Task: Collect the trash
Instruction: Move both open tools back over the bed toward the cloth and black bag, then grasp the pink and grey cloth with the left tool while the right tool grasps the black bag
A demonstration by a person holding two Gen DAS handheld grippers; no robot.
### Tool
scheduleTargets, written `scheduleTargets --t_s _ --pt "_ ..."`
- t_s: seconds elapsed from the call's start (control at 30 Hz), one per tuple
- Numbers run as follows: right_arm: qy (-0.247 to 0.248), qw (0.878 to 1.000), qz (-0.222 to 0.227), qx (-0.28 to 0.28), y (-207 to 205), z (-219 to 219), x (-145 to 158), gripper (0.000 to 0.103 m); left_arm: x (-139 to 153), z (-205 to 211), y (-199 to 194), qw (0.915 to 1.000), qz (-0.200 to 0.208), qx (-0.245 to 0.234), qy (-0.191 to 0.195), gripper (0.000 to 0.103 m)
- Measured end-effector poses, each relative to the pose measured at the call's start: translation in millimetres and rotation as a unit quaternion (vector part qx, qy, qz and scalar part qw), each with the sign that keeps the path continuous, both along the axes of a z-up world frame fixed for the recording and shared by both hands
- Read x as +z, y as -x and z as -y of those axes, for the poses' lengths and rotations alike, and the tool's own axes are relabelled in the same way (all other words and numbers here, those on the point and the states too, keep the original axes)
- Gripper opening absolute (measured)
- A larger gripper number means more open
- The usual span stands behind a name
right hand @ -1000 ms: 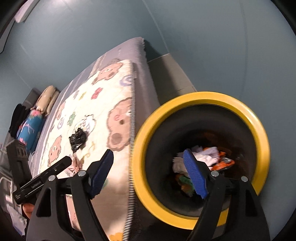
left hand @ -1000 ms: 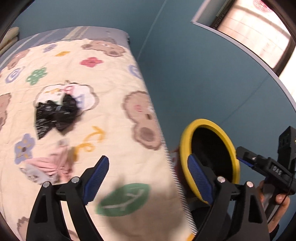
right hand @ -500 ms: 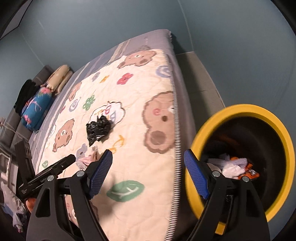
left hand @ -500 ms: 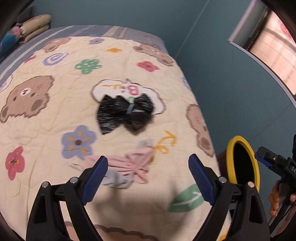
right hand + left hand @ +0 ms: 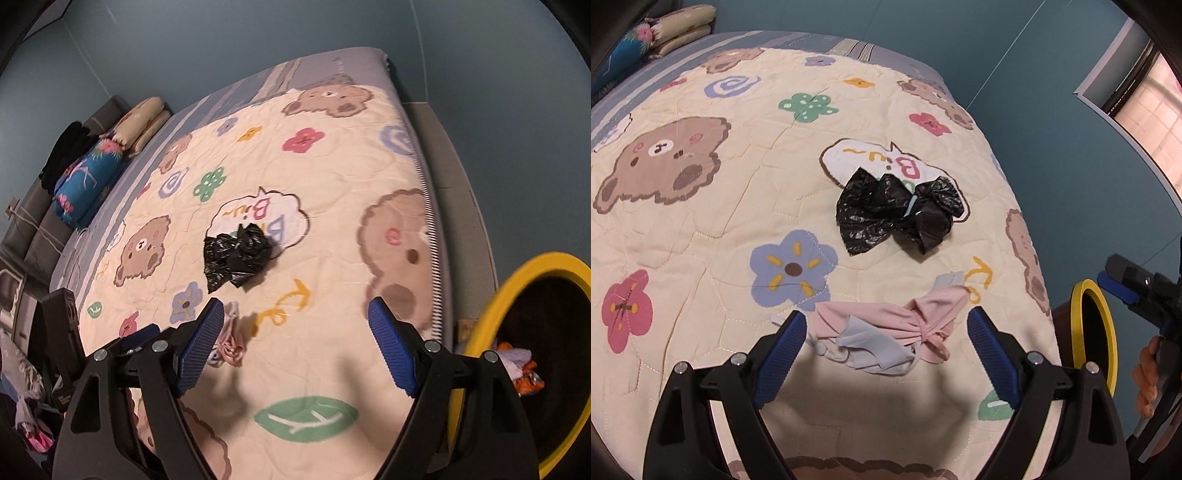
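The crumpled black plastic bag [image 5: 897, 214] lies on the quilted bed cover [image 5: 701, 229], its contents hidden. Nearer, a soft pink cloth [image 5: 886, 332] lies between the wide-open, empty left hand-held gripper [image 5: 886, 343]. The right hand-held gripper [image 5: 295, 343] is also open and empty; the yellow-rimmed bin [image 5: 517, 288] is cut off.

Both wrist views look steeply down, close over the bed quilt [image 5: 701, 229]; shared: black bag [image 5: 886, 214] [image 5: 236, 254] near centre, bin [image 5: 1089, 332] [image 5: 517, 280] at 4 o'clock.
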State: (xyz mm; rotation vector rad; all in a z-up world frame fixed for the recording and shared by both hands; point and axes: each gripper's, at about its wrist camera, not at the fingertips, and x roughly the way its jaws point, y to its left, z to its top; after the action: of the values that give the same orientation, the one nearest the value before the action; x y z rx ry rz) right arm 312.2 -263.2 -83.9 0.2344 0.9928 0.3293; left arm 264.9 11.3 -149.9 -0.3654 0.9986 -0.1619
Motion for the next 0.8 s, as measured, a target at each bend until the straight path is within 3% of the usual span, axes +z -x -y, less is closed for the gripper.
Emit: scheduleTargets --t_s 0.5,0.8 --pt "-0.011 0.998 -0.027 0.047 -60 -67 -31 0.077 -33 0 -6 0.9996 -0.027 -0.010 0.006 0.085" --pt "-0.012 0.996 -0.059 0.059 -95 -94 -65 0.076 -48 2 -15 0.9995 -0.030 -0.010 -0.002 0.085"
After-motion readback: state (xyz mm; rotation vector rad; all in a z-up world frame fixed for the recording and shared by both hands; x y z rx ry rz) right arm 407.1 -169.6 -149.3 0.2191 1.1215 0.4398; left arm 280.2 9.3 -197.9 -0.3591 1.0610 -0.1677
